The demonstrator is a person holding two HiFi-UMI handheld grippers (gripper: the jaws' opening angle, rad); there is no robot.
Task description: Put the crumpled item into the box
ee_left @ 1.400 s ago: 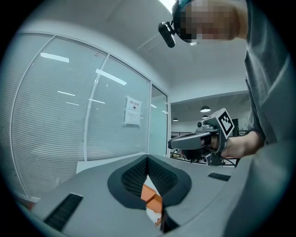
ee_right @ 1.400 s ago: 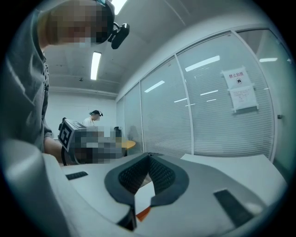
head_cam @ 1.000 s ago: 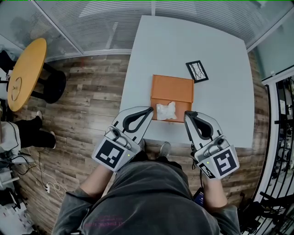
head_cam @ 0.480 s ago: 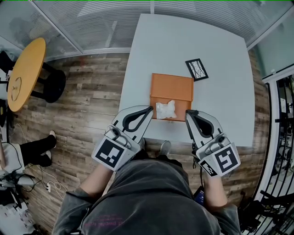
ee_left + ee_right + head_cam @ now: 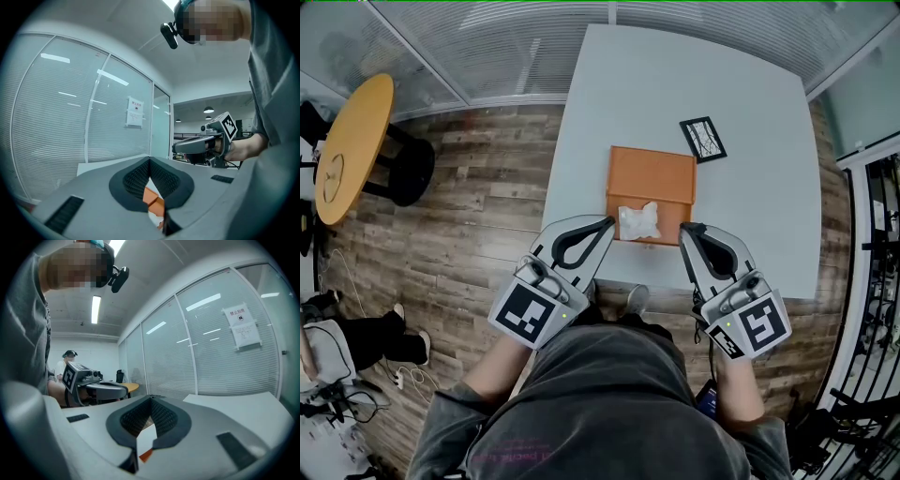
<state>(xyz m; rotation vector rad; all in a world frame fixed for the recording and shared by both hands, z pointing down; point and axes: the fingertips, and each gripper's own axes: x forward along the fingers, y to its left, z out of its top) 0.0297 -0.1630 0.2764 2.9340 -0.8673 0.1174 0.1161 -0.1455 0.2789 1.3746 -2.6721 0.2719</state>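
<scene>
Crumpled item [image 5: 639, 221], white, sits over the near end of the orange box [image 5: 652, 178], right at the box's near edge; can't tell from the head view whether it's inside the box or on a lid. Box lies flat near the table [image 5: 694, 94]'s near edge, approx midway btw the L and R edges. A black-framed card [image 5: 702, 140] lies just off the box's far R corner, not touching.

Your L gripper [image 5: 603, 225] hovers at the near edge, tip just beside the box's near L corner. Its jaws are together at the tips w/ nothing btw them; thru the loop behind the tips its own view shows orange box and a bit of white. Your R gripper [image 5: 686, 230] is at the box's near R corner, jaws likewise closed tip to tip and empty. Item lies btw the two tips, touching neither.

Round yellow table [image 5: 352, 150] stands well apart on the wood floor [image 5: 487, 216], off the L edge.
</scene>
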